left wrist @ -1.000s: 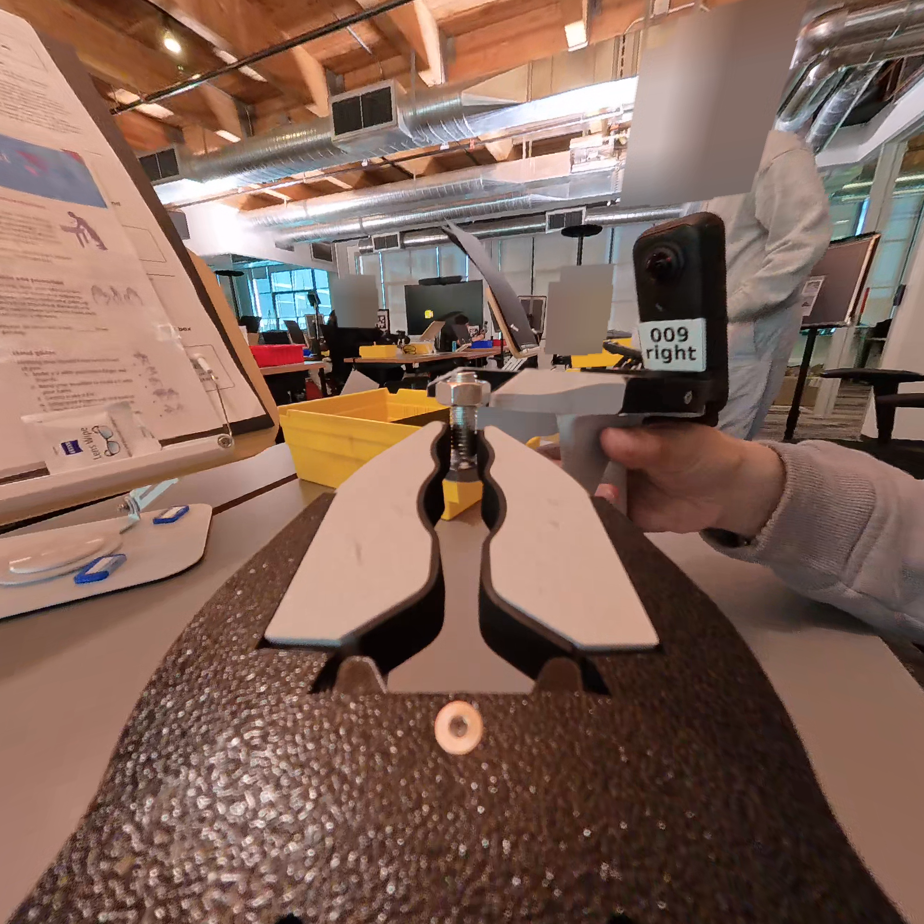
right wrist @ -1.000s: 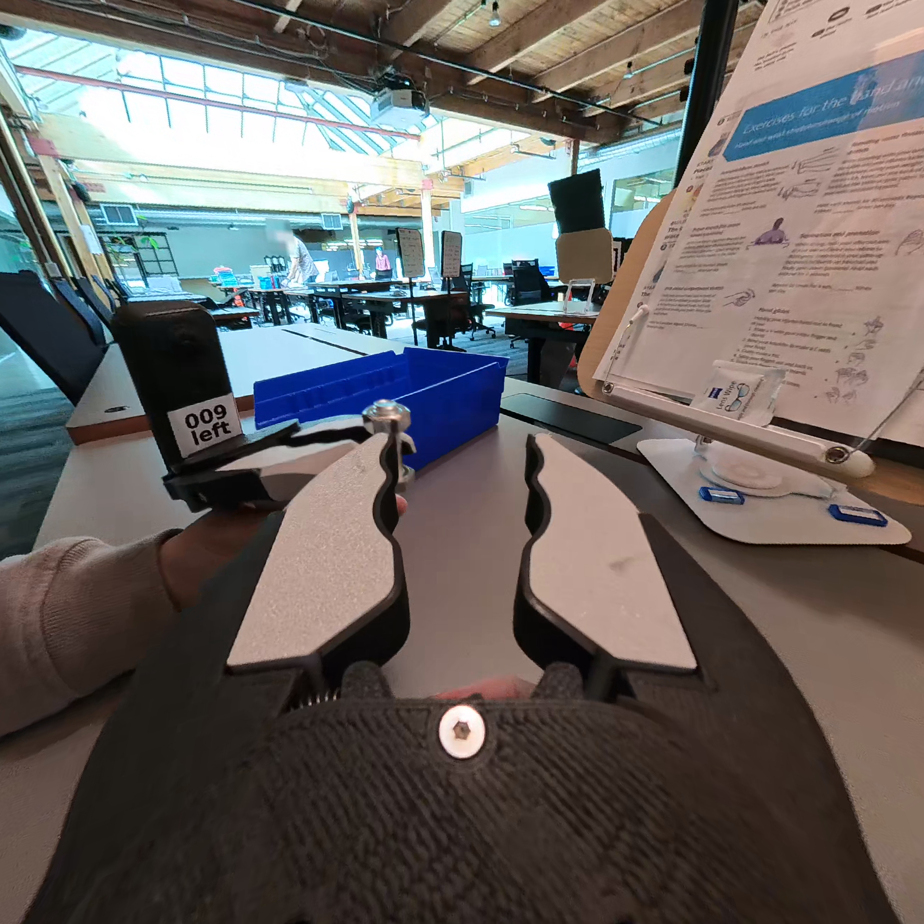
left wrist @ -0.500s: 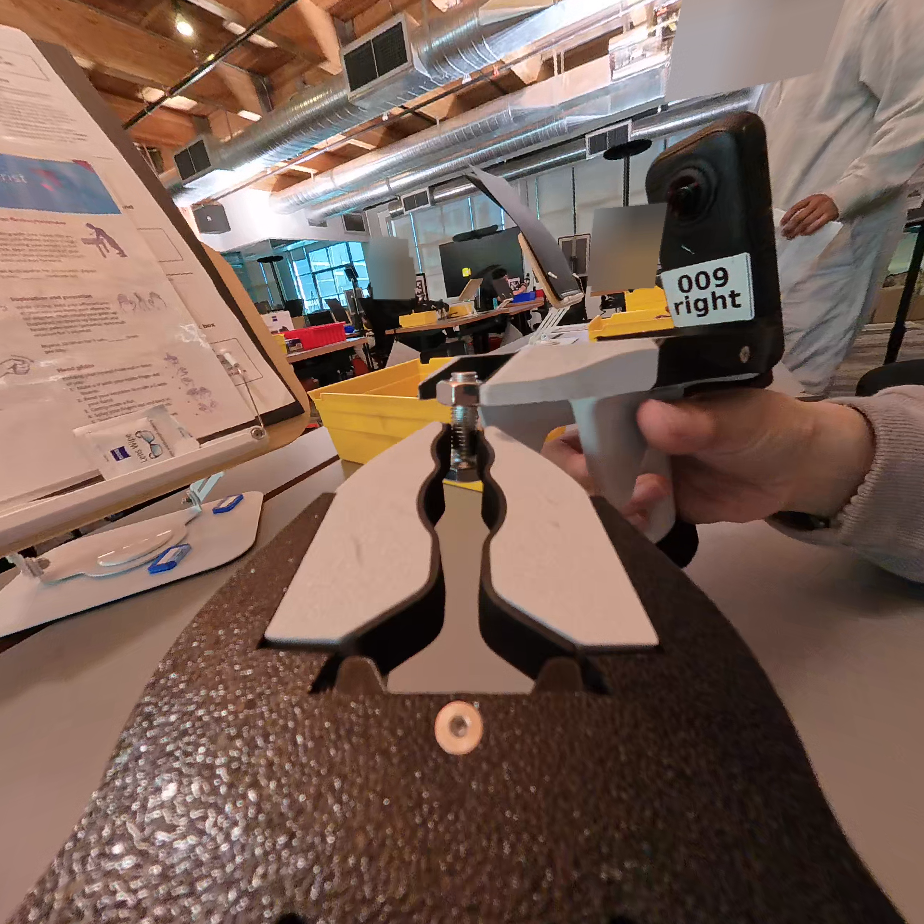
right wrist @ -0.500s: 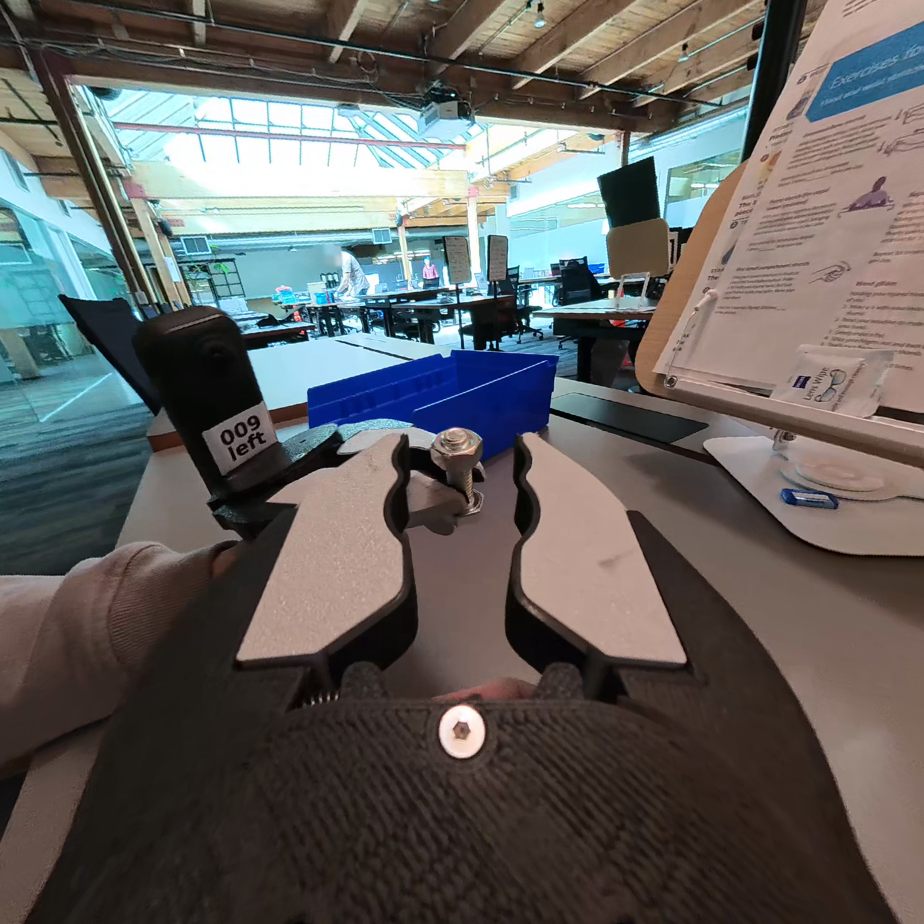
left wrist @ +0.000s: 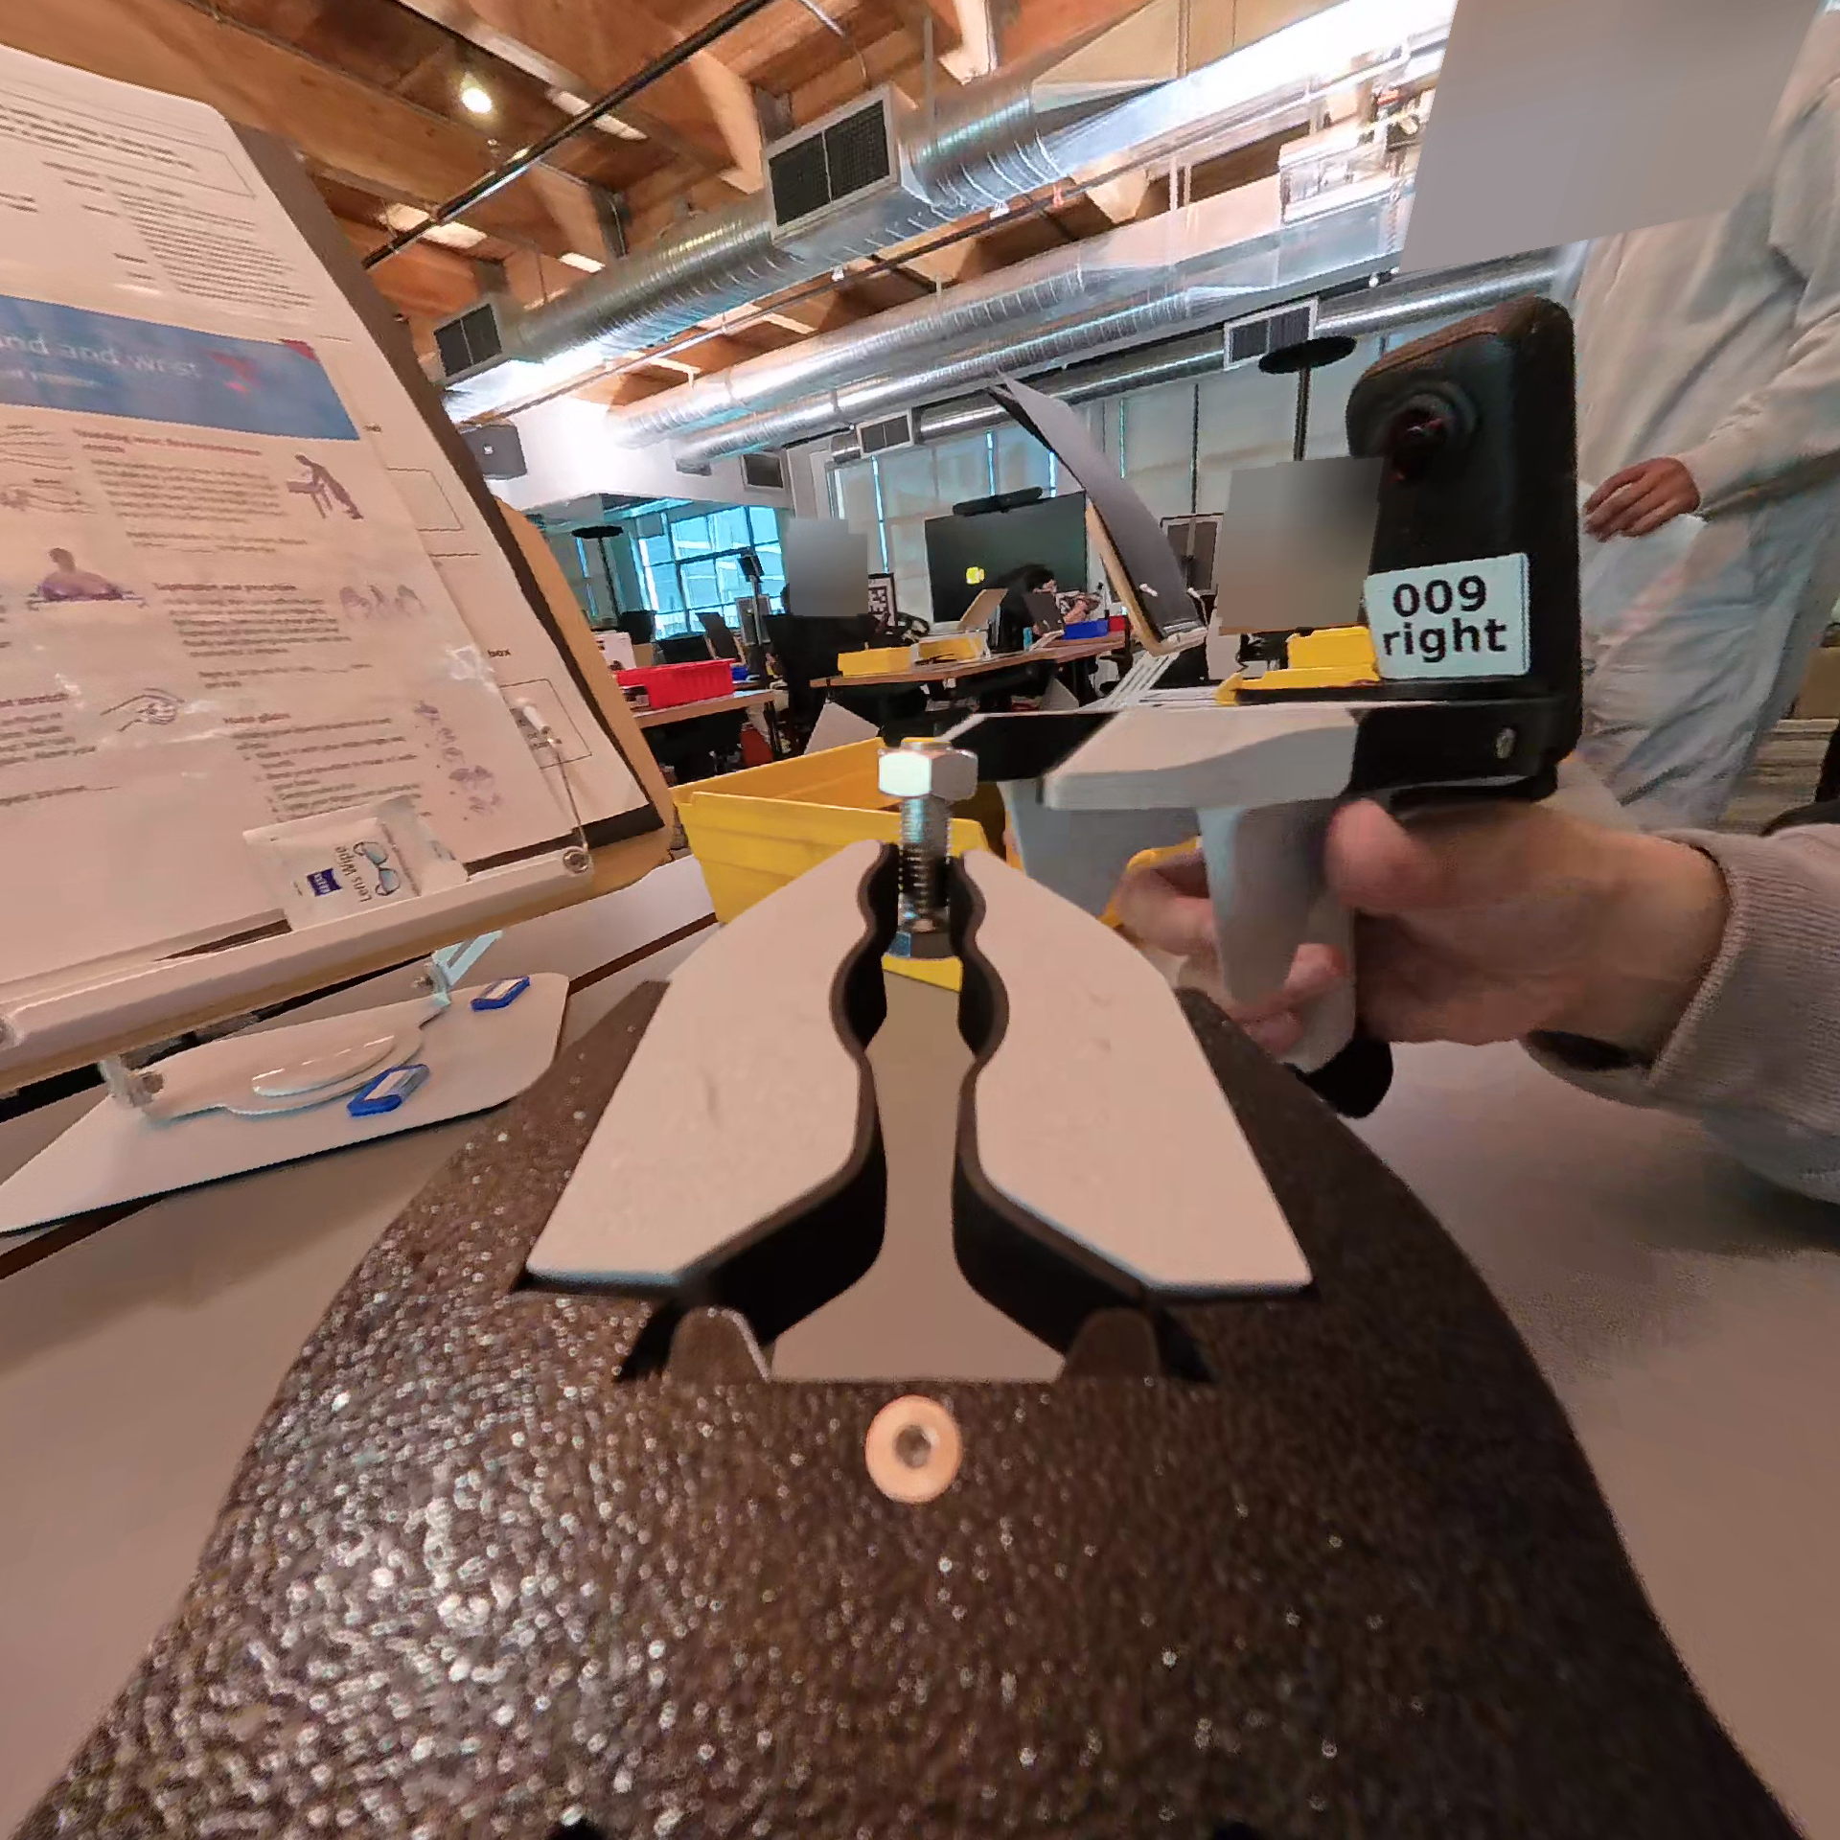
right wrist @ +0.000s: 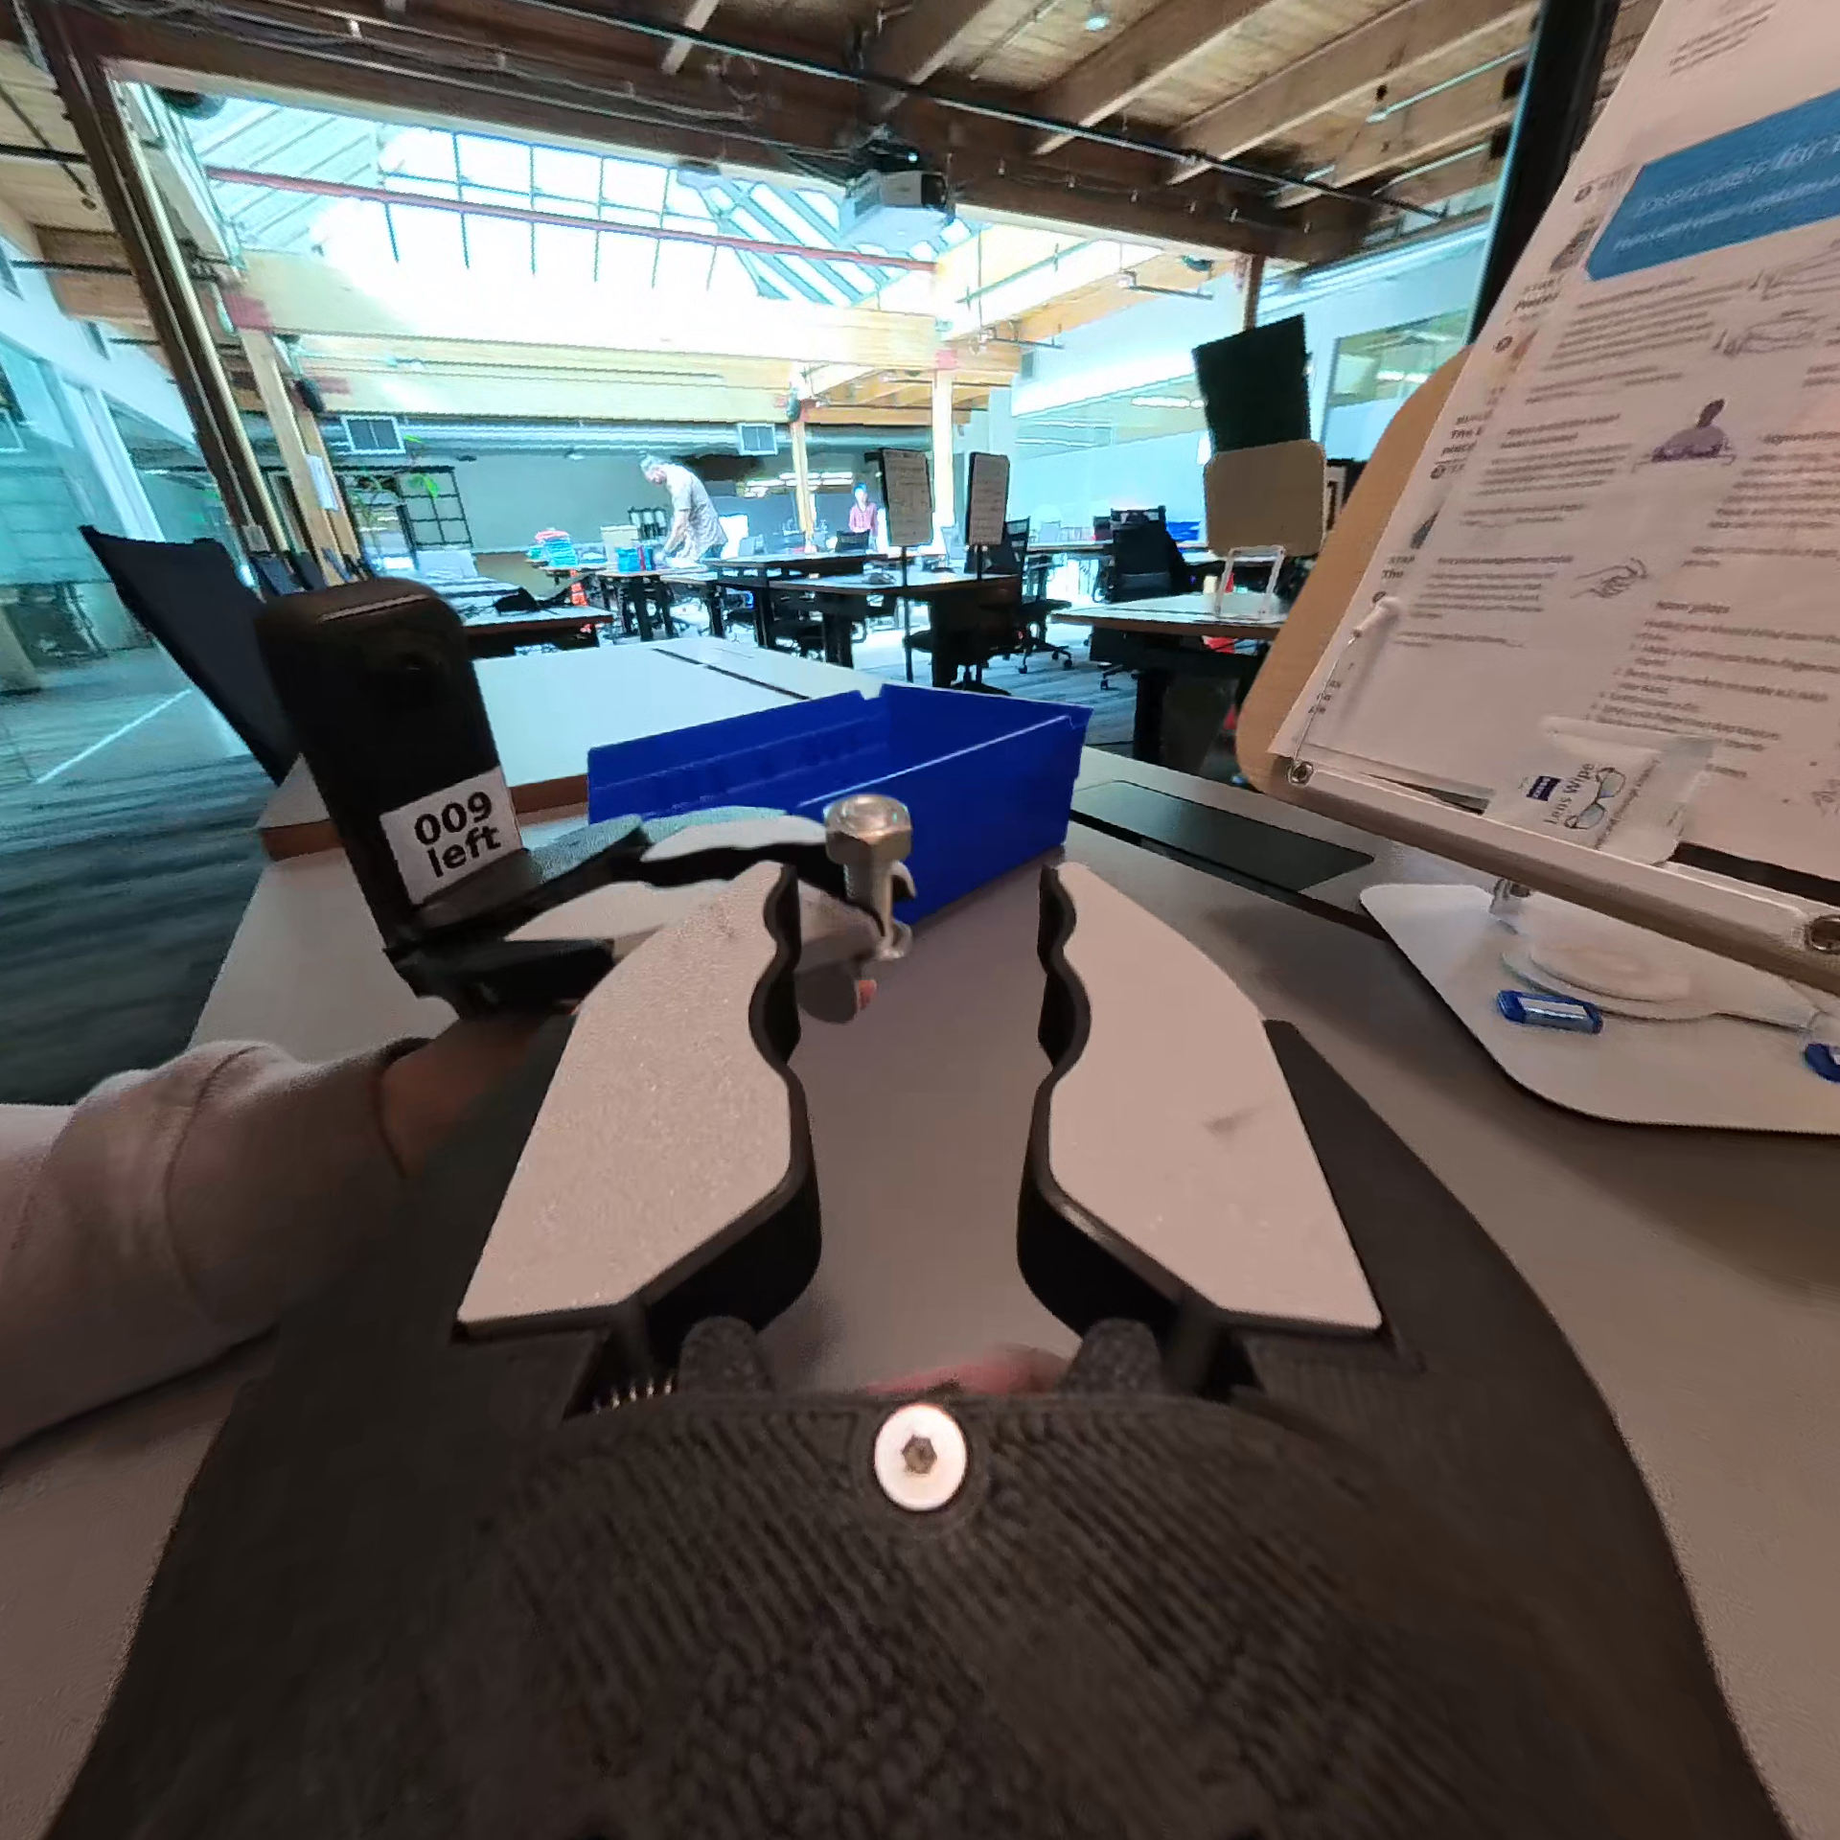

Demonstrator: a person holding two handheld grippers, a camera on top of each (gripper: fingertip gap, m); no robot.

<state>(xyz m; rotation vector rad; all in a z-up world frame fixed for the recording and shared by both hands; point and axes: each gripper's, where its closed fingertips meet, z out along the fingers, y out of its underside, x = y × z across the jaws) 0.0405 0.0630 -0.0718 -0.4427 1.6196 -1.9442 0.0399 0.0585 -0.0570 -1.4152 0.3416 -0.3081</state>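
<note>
My left gripper (left wrist: 921,876) is shut on a silver hex bolt (left wrist: 924,836), held upright by its threaded shaft with the hex head above the fingertips. The same bolt shows in the right wrist view (right wrist: 868,864), clamped in the left gripper's tips. My right gripper (right wrist: 916,931) is open with nothing between its pads; the bolt stands just beyond its left fingertip. In the left wrist view the right gripper's fingers (left wrist: 1145,762) reach in from the right at the height of the bolt head.
A yellow bin (left wrist: 787,836) stands behind the bolt in the left wrist view. A blue bin (right wrist: 856,767) stands on the grey table (right wrist: 1593,1294) ahead of my right gripper. A document stand with a printed sheet (left wrist: 199,617) (right wrist: 1613,637) sits alongside on a white base. Only a small space, under 4 cm, lies between the two pairs of fingers.
The right gripper has swung in toward the bolt held by the left gripper; its open tips now stand level with the bolt head. The left grip on the bolt is unchanged.
</note>
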